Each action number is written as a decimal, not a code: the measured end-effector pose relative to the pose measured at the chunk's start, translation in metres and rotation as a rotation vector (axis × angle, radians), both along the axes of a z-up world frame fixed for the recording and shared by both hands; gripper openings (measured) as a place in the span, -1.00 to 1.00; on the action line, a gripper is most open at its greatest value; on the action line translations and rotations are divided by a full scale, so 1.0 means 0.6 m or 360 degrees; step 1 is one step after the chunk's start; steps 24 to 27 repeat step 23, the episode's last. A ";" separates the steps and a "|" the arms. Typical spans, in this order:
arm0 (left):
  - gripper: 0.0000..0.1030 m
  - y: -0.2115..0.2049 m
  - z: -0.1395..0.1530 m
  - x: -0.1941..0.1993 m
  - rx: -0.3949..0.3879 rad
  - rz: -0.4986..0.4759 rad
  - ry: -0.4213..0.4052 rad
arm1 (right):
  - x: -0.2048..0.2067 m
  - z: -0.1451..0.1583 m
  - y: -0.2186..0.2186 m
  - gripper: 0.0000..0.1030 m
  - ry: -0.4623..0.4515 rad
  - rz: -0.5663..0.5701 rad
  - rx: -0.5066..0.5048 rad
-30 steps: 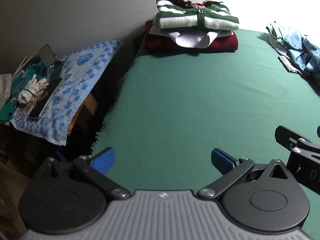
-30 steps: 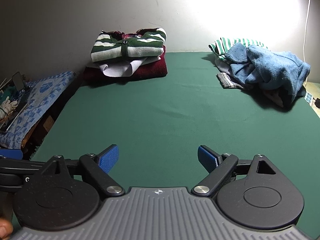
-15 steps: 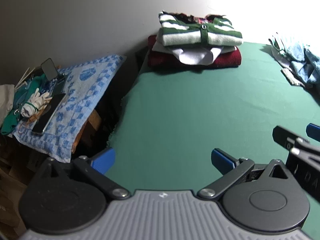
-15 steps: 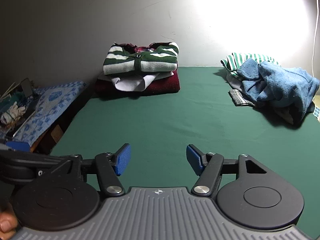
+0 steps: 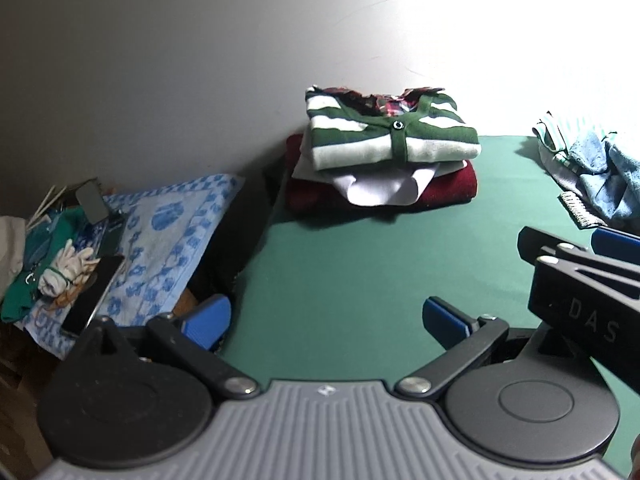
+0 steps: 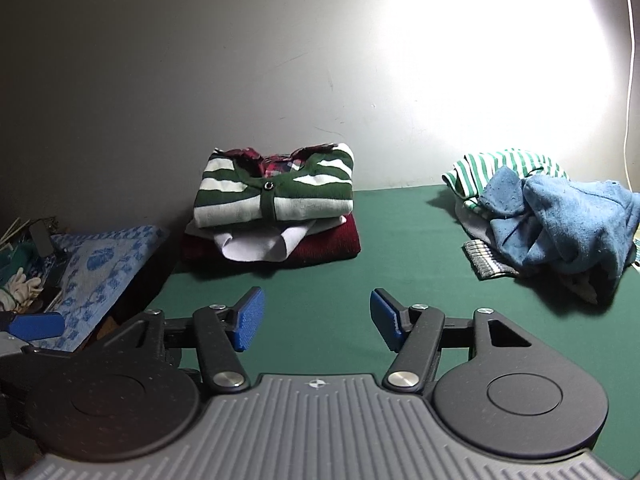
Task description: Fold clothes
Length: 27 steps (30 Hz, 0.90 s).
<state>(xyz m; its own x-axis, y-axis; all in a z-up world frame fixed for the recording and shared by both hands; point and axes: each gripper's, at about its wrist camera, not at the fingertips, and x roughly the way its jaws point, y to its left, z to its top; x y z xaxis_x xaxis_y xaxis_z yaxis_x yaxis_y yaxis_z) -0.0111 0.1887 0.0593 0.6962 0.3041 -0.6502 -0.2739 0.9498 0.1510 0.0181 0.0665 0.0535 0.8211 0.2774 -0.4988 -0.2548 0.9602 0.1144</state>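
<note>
- Right wrist view: the right gripper hangs over the green table with its blue pads partly apart; its jaws have just been closing, and nothing lies between them.
- Left wrist view: the left gripper stands wide open and empty above the table's near left edge.
- Far along the wall sits a folded stack: a green-and-white striped cardigan on top, a white piece under it, a dark red garment at the bottom.
- At the far right lies an unfolded heap, a blue garment over a green-striped one.
- Left of the table, a blue patterned towel carries a phone and white gloves.
</note>
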 end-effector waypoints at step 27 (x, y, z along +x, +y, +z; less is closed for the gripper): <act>0.99 0.031 -0.010 0.003 -0.0097 0.0099 0.0068 | 0.016 -0.015 -0.017 0.33 0.0075 -0.0104 0.0007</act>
